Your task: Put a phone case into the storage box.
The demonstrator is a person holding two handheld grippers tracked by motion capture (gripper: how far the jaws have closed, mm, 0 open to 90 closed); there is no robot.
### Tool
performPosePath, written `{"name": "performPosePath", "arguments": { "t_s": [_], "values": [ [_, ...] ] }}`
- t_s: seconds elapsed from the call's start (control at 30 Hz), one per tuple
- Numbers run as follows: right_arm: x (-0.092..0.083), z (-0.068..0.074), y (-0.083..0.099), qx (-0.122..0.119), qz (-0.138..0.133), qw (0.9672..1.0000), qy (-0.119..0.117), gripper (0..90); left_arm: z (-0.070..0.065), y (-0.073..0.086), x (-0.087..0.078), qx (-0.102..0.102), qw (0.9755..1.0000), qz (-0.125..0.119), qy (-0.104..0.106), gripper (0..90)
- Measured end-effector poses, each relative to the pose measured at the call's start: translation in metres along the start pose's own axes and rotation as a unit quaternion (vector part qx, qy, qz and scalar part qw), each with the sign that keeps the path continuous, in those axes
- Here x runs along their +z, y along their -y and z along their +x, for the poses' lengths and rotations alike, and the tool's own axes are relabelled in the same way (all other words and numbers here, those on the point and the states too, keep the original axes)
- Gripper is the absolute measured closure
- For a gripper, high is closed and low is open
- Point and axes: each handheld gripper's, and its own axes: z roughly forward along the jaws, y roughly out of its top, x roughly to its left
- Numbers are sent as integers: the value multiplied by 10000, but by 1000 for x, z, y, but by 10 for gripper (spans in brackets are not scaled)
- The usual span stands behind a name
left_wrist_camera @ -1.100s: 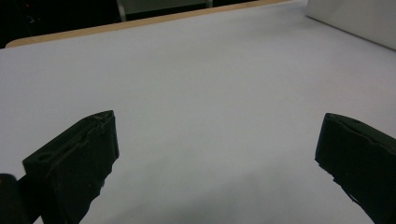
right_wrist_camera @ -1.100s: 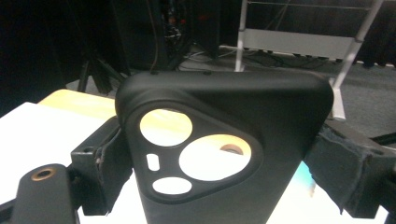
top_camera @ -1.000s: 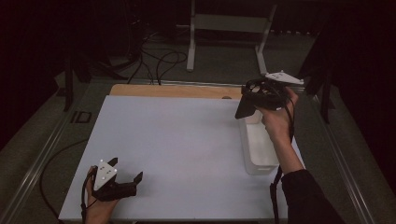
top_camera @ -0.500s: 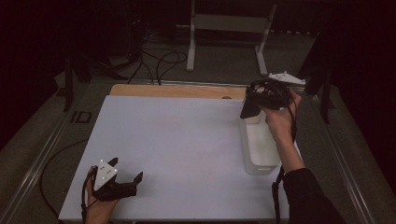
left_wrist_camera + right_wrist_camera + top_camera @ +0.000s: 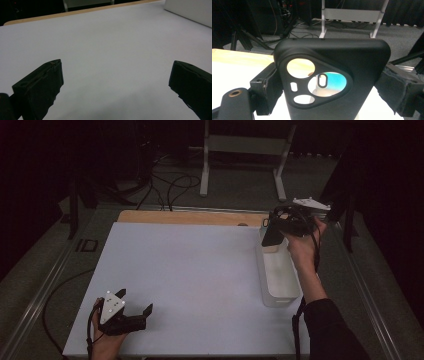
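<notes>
Black phone case, upright, above white bin

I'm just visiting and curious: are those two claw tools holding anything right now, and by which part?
The right gripper clamps a black phone case by its two long side edges. The left gripper is open over the white table, holding nothing.

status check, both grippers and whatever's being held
Left gripper open, low over white table, holding nothing. Right gripper shut on black phone case, raised above clear bin. Nothing in the way.
</notes>
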Motion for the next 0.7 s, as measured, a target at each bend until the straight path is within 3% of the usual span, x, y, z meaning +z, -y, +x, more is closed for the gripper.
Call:
{"name": "performPosePath", "arguments": {
  "t_s": [0.27, 0.7],
  "values": [
    [13, -5, 6, -2, 132, 9996, 262, 135, 0, 0, 0, 2, 10000, -6, -2, 0],
    [40, -6, 21, 115, 453, 9981, 404, 134, 0, 0, 0, -7, 10000, -8, 7, 0]
  ]
}}
